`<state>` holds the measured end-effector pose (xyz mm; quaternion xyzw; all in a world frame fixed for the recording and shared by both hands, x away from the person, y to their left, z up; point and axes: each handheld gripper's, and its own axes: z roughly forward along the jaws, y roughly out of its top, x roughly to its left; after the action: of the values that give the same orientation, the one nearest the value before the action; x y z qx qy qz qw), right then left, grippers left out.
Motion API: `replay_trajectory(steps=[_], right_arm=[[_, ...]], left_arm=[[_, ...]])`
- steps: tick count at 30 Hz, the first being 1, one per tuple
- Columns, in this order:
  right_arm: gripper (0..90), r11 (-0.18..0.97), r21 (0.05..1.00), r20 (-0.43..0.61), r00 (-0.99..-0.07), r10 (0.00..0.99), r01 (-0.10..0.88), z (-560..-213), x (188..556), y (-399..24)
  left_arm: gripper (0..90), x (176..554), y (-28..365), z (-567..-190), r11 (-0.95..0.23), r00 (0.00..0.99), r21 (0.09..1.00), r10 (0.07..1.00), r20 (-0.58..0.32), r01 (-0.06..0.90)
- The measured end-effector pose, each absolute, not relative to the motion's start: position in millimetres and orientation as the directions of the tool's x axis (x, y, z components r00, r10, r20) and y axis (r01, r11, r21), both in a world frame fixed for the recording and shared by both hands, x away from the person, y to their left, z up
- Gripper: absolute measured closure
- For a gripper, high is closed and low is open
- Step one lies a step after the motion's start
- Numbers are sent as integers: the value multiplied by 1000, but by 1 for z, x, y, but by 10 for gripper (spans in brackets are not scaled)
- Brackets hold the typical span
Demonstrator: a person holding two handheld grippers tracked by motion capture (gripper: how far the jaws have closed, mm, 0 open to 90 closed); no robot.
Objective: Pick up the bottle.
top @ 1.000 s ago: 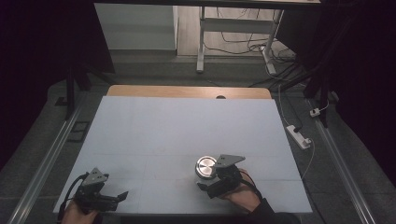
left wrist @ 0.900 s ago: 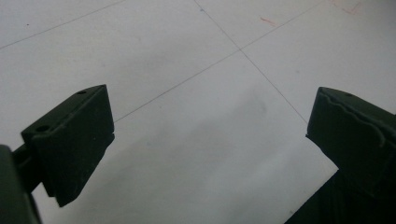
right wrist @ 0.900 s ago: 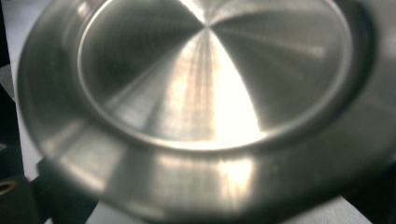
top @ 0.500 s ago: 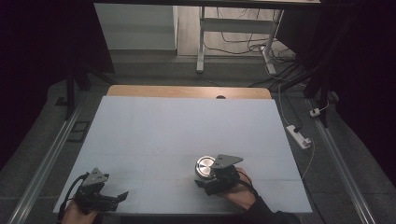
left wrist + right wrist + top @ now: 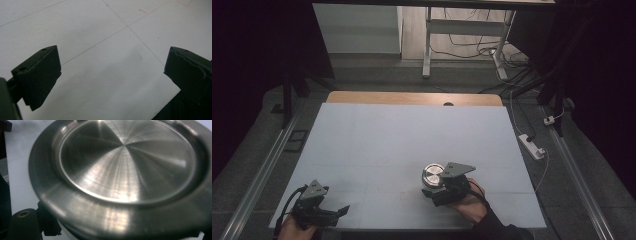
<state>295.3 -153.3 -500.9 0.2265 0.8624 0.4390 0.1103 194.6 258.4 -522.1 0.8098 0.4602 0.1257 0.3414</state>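
Steel dish (image 5: 432,174) clamped in right claw (image 5: 432,190); left claw (image 5: 343,210) wide, well apart, table (image 5: 402,135) bare between.

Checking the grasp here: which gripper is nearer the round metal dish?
Right. The right gripper is shut on the metal dish's near rim; the left gripper sits open, far off at the table's near-left corner.

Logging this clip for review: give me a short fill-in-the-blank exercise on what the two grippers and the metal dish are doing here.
1. The right gripper is shut on the rim of a round ____ dish.
2. The left gripper has its jaws ____, with nothing between them.
3. The dish sits on a ____ table.

Missing words: metal; open; white
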Motion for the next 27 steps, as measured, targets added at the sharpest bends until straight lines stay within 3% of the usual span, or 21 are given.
replay_trajectory(steps=[12, 27], right_arm=[[145, 490, 834, -7, -883, 469, 254, -485, 300, -144], [145, 462, 841, 28, -875, 483, 282, -480, 318, -128]], left_arm=[[15, 195, 259, -522, -341, 543, 668, 832, -113, 662], [15, 195, 258, -523, -349, 547, 664, 830, -109, 662]])
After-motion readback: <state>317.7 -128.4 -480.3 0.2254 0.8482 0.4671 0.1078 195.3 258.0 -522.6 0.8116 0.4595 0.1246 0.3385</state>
